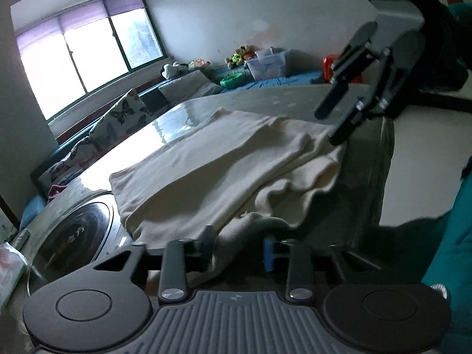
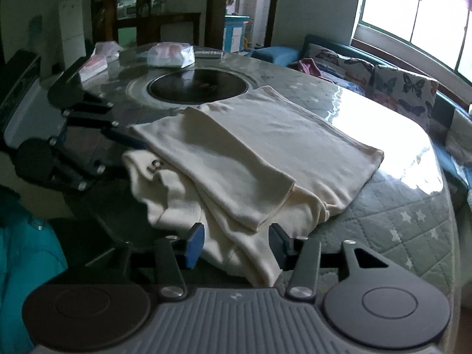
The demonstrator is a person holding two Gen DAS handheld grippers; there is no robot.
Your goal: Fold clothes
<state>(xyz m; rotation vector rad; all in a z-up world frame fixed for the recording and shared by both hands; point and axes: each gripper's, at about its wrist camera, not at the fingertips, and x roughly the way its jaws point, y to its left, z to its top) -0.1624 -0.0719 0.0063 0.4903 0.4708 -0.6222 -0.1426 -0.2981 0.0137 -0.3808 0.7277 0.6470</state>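
With my right gripper (image 2: 236, 243) standing open astride the cream garment's (image 2: 250, 153) overhanging edge on the table (image 2: 413, 236) and my left gripper's (image 1: 240, 246) hold unclear, I judge the unpinned fold could slip off.

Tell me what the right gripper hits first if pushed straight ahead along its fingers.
Most likely the cream folded garment: its rumpled near edge lies between the right gripper's open blue pads, though depth is hard to judge.

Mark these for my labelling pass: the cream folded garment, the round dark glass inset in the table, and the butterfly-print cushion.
cream folded garment (image 2: 265, 150), right wrist view, flat top layer.
round dark glass inset (image 2: 200, 85), right wrist view, its centre.
butterfly-print cushion (image 2: 407, 88), right wrist view, its front face.
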